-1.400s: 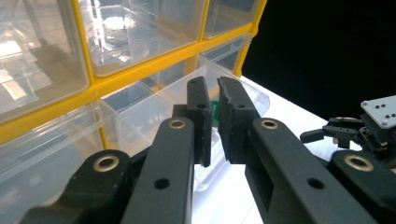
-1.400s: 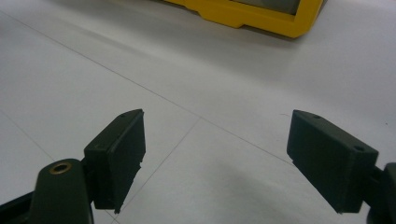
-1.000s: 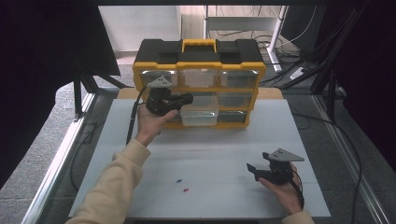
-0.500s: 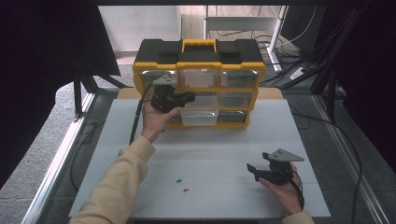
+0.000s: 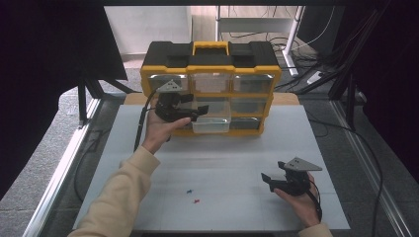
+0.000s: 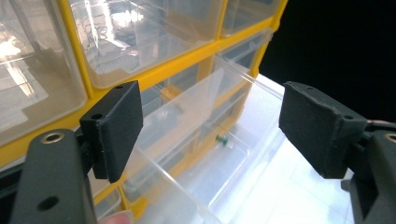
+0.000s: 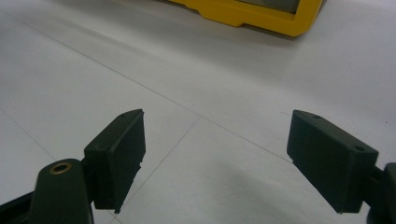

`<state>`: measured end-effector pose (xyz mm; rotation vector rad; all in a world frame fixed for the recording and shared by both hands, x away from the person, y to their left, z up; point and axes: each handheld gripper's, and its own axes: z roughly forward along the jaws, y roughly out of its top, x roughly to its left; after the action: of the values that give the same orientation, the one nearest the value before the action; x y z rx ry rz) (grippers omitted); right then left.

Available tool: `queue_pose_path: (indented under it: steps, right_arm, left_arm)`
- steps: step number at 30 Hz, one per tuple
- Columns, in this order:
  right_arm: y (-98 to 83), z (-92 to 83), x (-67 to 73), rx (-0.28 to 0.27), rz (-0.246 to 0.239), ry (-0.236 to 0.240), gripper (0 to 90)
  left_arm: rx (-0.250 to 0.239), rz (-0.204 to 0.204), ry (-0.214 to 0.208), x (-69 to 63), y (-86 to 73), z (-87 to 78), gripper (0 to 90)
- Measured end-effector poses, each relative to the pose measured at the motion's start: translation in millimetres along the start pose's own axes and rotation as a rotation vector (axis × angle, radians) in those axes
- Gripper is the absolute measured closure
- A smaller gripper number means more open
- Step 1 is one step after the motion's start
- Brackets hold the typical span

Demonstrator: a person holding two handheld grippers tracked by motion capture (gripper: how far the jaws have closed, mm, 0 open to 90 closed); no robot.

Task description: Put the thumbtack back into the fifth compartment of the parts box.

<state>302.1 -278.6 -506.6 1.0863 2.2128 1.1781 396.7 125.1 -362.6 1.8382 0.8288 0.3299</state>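
I have my left gripper (image 5: 195,109) up at the front of the yellow and black organizer box (image 5: 210,61) that stands at the far side of the counter (image 5: 217,158), right above the clear drawer (image 5: 211,121) that sticks out of the middle column. Its jaws have just been opening and now stand wide apart with nothing pressed between them; in the left gripper view the pulled-out drawer (image 6: 196,154) lies below and beyond them, its thin clear wall running between the two pads without touching either. A small green pin (image 6: 223,140) lies on the bottom of that drawer. My right gripper (image 5: 271,180) rests low near the right front of the counter, well apart from the box, and its jaws are wide open too, with only the bare white surface (image 7: 196,107) in front of them and the yellow base of the box (image 7: 252,14) farther off. On the counter between my two hands, nearer my side, lie a blue pin (image 5: 188,191) and a red pin (image 5: 196,201), just beside each other
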Motion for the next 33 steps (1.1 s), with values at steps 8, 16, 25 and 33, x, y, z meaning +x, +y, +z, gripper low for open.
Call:
queue_pose_path:
  steps: [8, 16, 25, 33]
  right_arm:
    - [0.0, 0.1, 0.1, 0.001, 0.003, 0.002, 20.0]
    - [0.0, 0.5, -0.3, 0.004, 0.002, 0.001, 20.0]
    - [-0.1, 0.9, -0.5, 0.007, 0.006, -0.004, 19.9]
    - [0.0, 1.1, -1.0, 0.008, 0.007, -0.004, 20.0]
  left_arm:
    - [-0.006, 0.033, -0.002, -7.0, -6.8, -20.1, 21.4]
    - [0.013, 0.028, -0.001, -9.8, -22.5, -38.6, 22.0]
    - [0.031, 0.003, -0.039, -16.0, -45.1, -52.4, 22.9]
    - [0.071, 0.015, -0.035, -20.7, -66.0, -57.6, 24.1]
